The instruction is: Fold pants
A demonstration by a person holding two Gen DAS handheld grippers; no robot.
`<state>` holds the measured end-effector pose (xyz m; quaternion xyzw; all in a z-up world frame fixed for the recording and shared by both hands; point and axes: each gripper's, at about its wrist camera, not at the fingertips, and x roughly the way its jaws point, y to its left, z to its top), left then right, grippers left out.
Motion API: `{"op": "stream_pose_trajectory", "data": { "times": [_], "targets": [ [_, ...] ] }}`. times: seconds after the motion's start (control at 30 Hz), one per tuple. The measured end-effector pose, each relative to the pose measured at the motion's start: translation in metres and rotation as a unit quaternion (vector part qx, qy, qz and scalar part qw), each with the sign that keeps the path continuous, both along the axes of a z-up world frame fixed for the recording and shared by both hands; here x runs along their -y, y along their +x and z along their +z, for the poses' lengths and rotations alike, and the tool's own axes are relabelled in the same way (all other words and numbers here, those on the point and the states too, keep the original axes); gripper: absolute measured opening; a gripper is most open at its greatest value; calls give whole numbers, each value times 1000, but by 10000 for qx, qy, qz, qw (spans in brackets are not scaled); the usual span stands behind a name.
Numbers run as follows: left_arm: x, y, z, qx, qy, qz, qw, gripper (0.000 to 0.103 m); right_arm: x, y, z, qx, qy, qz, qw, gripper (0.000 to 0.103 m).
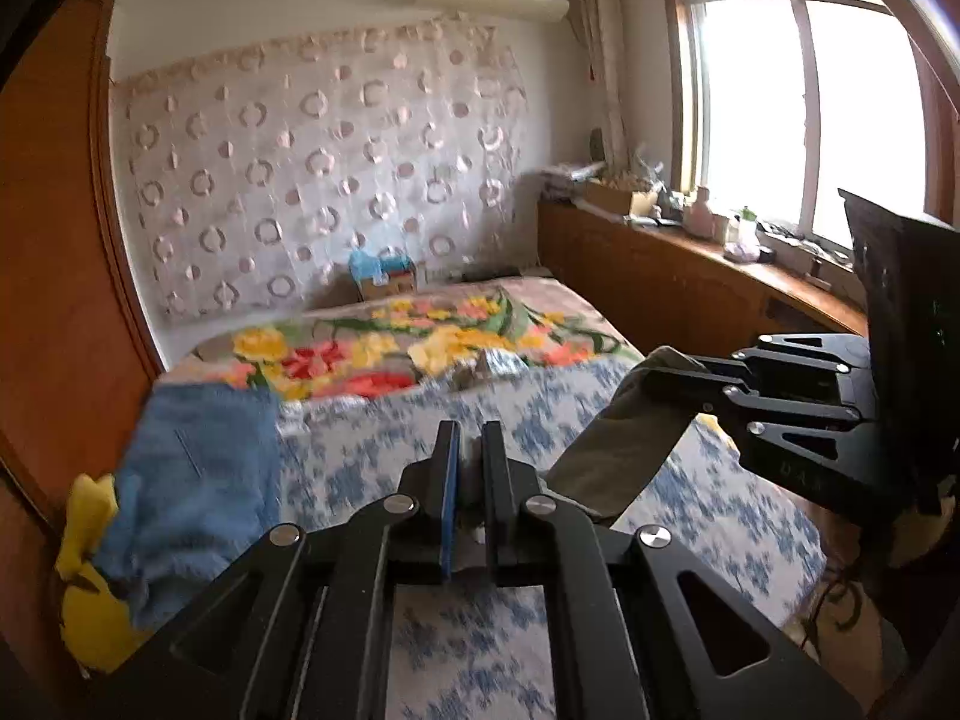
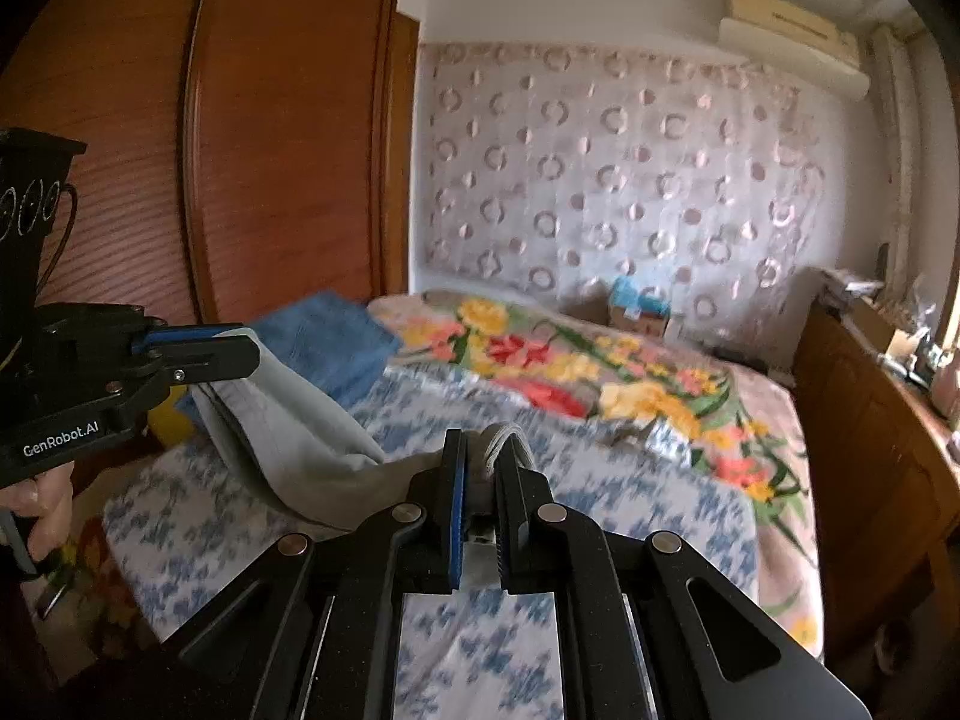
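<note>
Pants [image 2: 300, 450], grey-beige, hang stretched between our two tools above the bed [image 1: 600, 420]. We note the left hand-held gripper [image 2: 240, 348] in the right wrist view with its fingers clamped on one end of the cloth, a blue pad showing along the upper finger; a bare hand [image 2: 45, 498] grips its handle at the frame's left edge. In its own view the left tool's fingers stand close together, and a fold of cloth rises just right of them. Right hand-held gripper [image 1: 666, 369] shows in the left wrist view, fingers pinched shut on the other end of the pants, which slope down from it toward the lower middle of the frame. In the right wrist view a bunched grey edge sits squeezed between that tool's fingers. The garment sags in the middle, lifted clear of the blue-and-white sheet [image 2: 630, 492] at both held ends; we cannot tell whether the lowest part touches the sheet. Beyond lies a floral blanket [image 1: 384, 348], bright yellow and red. A blue towel [image 1: 198, 468] rests at the bed's left side, against a yellow item [image 1: 90, 600]. Wooden wardrobe [image 2: 288, 150] stands left, a patterned curtain [image 1: 318, 162] covers the far wall, a window [image 1: 804, 114] is bright at right.
</note>
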<state>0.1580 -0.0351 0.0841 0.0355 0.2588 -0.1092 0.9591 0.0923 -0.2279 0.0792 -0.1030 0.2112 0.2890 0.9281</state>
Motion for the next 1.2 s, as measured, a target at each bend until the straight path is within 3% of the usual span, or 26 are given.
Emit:
{"op": "stream_pose_trajectory", "data": {
  "times": [0.63,0.97,1.2],
  "targets": [
    [-1,-82,-56,-446,-282,-252,9983,8,24,-47,-10,-627,146,144,9978,8],
    [-2,-101,-83,-548,-281,-206,9979,8,30,-56,-26,-898,309,69,9955,8],
    [3,-106,-86,-527,-294,-229,9979,8,33,-57,-24,-933,395,-21,9948,8]
  ]
}}
